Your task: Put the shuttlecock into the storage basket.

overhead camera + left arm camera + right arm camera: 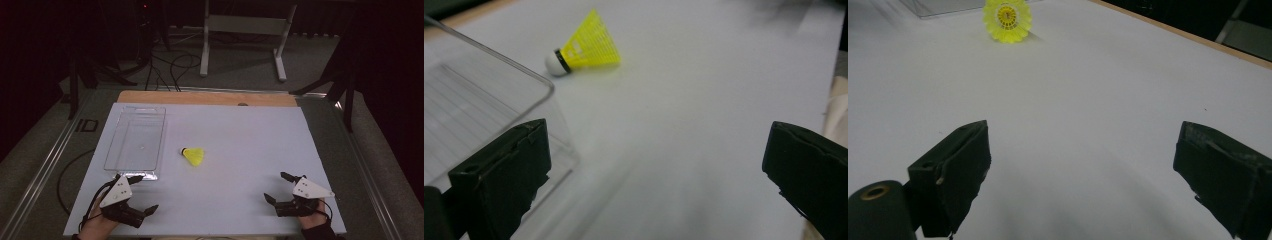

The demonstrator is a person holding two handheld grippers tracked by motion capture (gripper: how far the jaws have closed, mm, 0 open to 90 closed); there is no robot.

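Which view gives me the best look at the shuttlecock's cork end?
The left gripper view: the shuttlecock lies side-on there, white cork and black band clear. The right gripper view looks into the open yellow skirt, with the cork hidden behind it. The high view shows it small, beside the clear tray.

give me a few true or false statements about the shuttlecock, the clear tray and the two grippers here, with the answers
1. The yellow plastic shuttlecock lies on its side on the white table. True.
2. The shuttlecock sits inside the clear rectangular plastic tray. False: it lies on the table beside the tray, and the tray holds nothing.
3. The left gripper has its jaws spread apart. True.
4. The right gripper is shut on the shuttlecock. False: it is open, holds nothing and is well apart from the shuttlecock.
5. The shuttlecock's cork tip is black all over. False: the tip is white with a dark band.
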